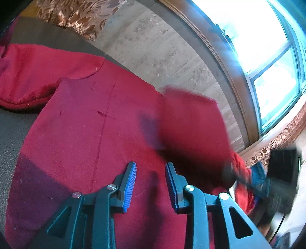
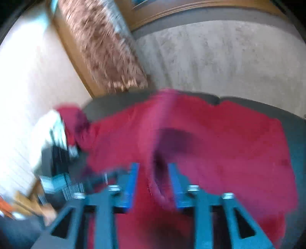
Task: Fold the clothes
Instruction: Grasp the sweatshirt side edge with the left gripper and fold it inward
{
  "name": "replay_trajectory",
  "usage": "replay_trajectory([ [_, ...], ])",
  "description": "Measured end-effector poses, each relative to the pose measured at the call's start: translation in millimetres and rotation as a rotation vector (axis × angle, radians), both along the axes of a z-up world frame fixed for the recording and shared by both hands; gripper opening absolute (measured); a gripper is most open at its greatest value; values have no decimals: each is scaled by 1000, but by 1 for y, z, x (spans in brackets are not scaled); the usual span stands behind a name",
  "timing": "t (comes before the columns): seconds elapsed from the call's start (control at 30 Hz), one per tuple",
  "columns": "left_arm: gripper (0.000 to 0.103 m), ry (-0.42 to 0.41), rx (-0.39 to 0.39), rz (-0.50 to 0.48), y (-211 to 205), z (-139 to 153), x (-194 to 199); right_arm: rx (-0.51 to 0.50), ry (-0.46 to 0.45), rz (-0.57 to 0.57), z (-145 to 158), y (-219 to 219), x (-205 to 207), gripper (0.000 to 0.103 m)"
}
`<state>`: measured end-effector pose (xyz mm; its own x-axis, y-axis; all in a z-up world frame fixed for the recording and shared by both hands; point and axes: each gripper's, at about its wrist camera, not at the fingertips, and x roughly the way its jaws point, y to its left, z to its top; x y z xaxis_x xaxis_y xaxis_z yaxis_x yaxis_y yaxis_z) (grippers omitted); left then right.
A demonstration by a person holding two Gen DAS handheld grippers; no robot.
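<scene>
A red sweater [image 1: 91,122] lies spread on a dark grey surface [image 1: 11,134], one sleeve [image 1: 28,76] folded across at the upper left. My left gripper [image 1: 151,168] is open and empty, just above the sweater's body. At the right, a blurred sleeve [image 1: 193,122] is lifted over the body. The other gripper [image 1: 248,176] shows at its lower end, blurred; I cannot tell whether it holds the cloth. In the blurred right wrist view, my right gripper [image 2: 154,170] has its jaws apart, with a fold of the red sweater [image 2: 220,145] rising between them.
A pale concrete wall [image 1: 153,49] runs behind the surface. A bright window [image 1: 264,53] with a wooden frame is at the right. Patterned brown curtains [image 1: 76,13] hang at the top left. Blurred objects [image 2: 57,162] lie beside the surface in the right wrist view.
</scene>
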<state>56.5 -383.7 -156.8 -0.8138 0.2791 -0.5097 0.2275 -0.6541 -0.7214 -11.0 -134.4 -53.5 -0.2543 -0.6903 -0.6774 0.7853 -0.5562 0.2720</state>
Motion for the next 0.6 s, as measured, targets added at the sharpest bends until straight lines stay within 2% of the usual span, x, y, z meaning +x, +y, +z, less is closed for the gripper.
replay_trajectory([
  [0.03, 31, -10, 36, -7, -4, 0, 1, 24, 28, 7, -4, 3, 17, 51],
  [0.1, 31, -29, 170, -9, -13, -3, 11, 42, 42, 16, -10, 16, 41, 52],
  [0.2, 35, 3, 424, 19, -27, -13, 38, 68, 43, 2, -17, 43, 65, 54],
  [0.27, 37, 29, 553, 45, -34, -21, 56, 91, 41, -26, -25, 56, 70, 59],
  [0.33, 39, 50, 609, 75, -40, -24, 71, 115, 27, -72, -39, 68, 71, 67],
  [0.37, 41, 60, 634, 80, -42, -24, 76, 105, 22, -90, -46, 75, 71, 67],
  [0.43, 47, 47, 666, 66, -44, -24, 74, -2, 35, -92, -52, 91, 73, 71],
  [0.47, 49, 24, 672, 57, -44, -24, 69, -15, 29, -89, -53, 93, 72, 70],
  [0.53, 50, -13, 661, 41, -41, -24, 58, -41, 17, -85, -54, 96, 70, 73],
  [0.6, 49, -72, 599, 33, -33, -23, 43, -60, 8, -76, -54, 100, 68, 76],
])
